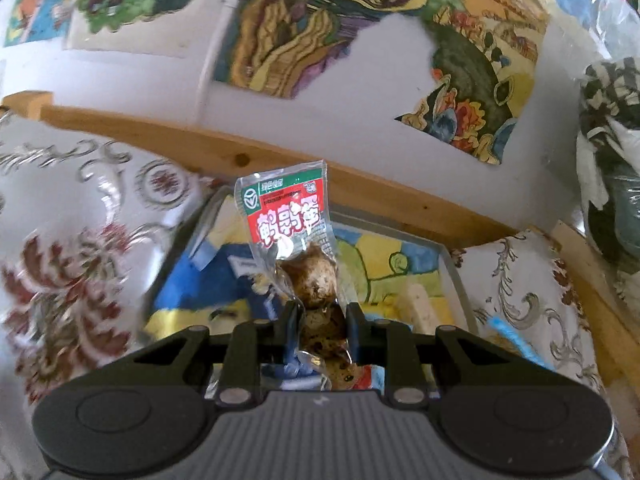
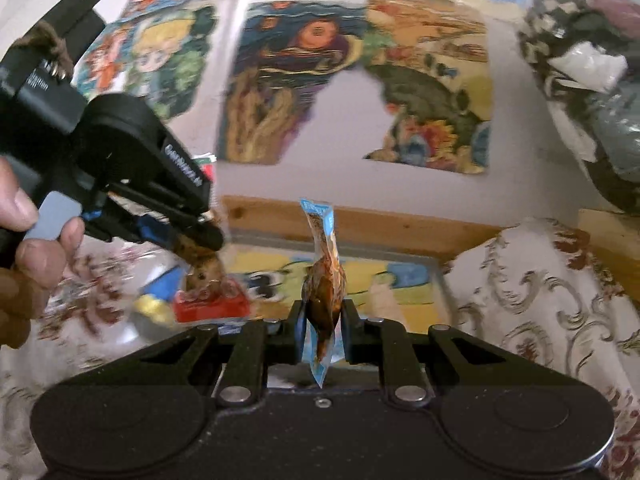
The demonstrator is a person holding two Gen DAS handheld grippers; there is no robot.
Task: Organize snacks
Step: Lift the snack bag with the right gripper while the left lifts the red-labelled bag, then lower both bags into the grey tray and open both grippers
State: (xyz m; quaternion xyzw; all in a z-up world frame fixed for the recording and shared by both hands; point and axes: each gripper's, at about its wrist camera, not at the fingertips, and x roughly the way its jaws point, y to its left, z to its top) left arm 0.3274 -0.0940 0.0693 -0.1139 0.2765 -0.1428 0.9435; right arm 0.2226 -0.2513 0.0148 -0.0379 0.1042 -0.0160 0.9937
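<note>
- The left gripper [image 1: 322, 316] has its fingers [image 1: 291, 320] clenched on a clear quail egg packet [image 1: 298, 240]; the packet stands upright out of the grip, its red and green label at the top and brown speckled eggs showing through the film between the fingers.
- In the right wrist view the same left gripper [image 2: 200, 240] enters from 10 o'clock, held by a person's hand [image 2: 28, 248], with the egg packet [image 2: 204, 276] hanging below its tips (blurred).
- The right gripper [image 2: 322, 320] is closed on a slim blue-edged snack pouch [image 2: 324, 276] with reddish-brown contents; the pouch stands upright, seen edge-on, its lower corner poking down behind the fingers [image 2: 296, 324].
- Beyond both grippers, toward 12 o'clock, lies a grey-rimmed tray [image 1: 452, 276] with a yellow and blue cartoon-printed bottom; other snacks lie in it, among them a pale bar [image 1: 420, 304] at its right side.
- In the right wrist view a red packet [image 2: 212, 308] lies at the tray's left, just below the egg packet.
- A floral-patterned cloth [image 1: 80, 240] flanks the tray on both sides.
- A wooden rail [image 1: 240, 156] runs behind the tray, below a white wall with cartoon stickers [image 1: 304, 28].
</note>
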